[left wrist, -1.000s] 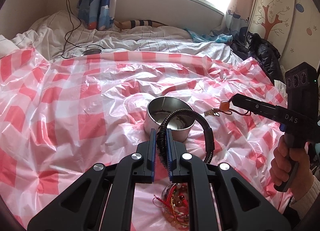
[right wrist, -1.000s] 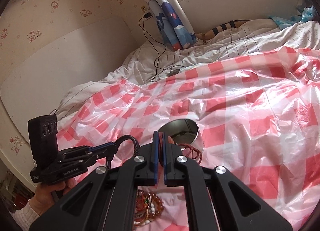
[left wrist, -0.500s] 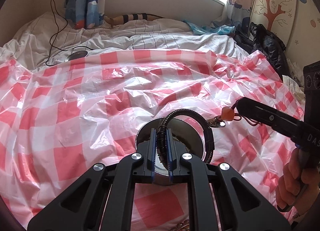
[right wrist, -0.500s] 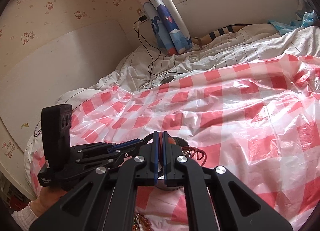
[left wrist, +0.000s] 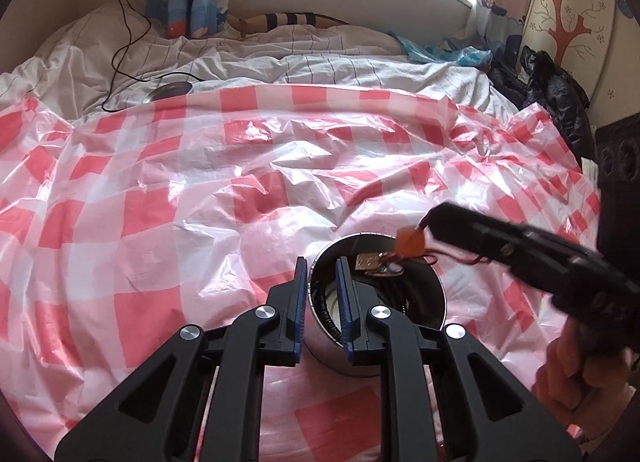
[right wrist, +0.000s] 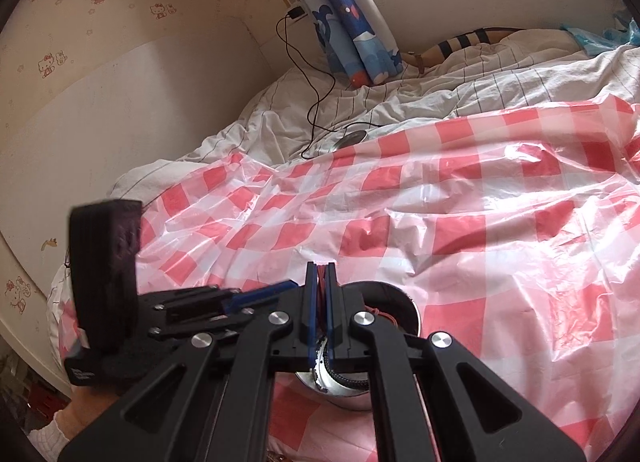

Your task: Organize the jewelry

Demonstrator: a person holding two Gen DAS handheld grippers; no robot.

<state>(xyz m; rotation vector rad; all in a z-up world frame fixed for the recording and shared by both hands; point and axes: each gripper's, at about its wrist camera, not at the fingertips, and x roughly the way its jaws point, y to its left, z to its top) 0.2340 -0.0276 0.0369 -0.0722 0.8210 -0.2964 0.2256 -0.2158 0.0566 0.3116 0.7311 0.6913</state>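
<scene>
A round metal tin point(left wrist: 434, 294) sits on the red-checked plastic sheet. A black braided bracelet point(left wrist: 325, 312) lies inside it, also seen in the right wrist view point(right wrist: 340, 374). My left gripper point(left wrist: 322, 266) is open over the tin's near-left rim, its jaws empty. My right gripper point(right wrist: 320, 272) is shut on a red cord necklace point(left wrist: 436, 260) with an orange bead point(left wrist: 408, 240) and a gold pendant point(left wrist: 370, 262), hanging over the tin point(right wrist: 412, 310). In the left wrist view the right gripper point(left wrist: 430, 222) reaches in from the right.
The red-checked sheet point(left wrist: 160, 202) covers a bed with white striped bedding point(left wrist: 320, 58) behind. A black cable and round charger point(left wrist: 170, 88) lie at the back left. A dark jacket point(left wrist: 556, 94) is at the far right. The wall point(right wrist: 100, 82) is left.
My left gripper opened and let the black bracelet drop into the tin. My right gripper moved the cord necklace in over the tin's mouth.
</scene>
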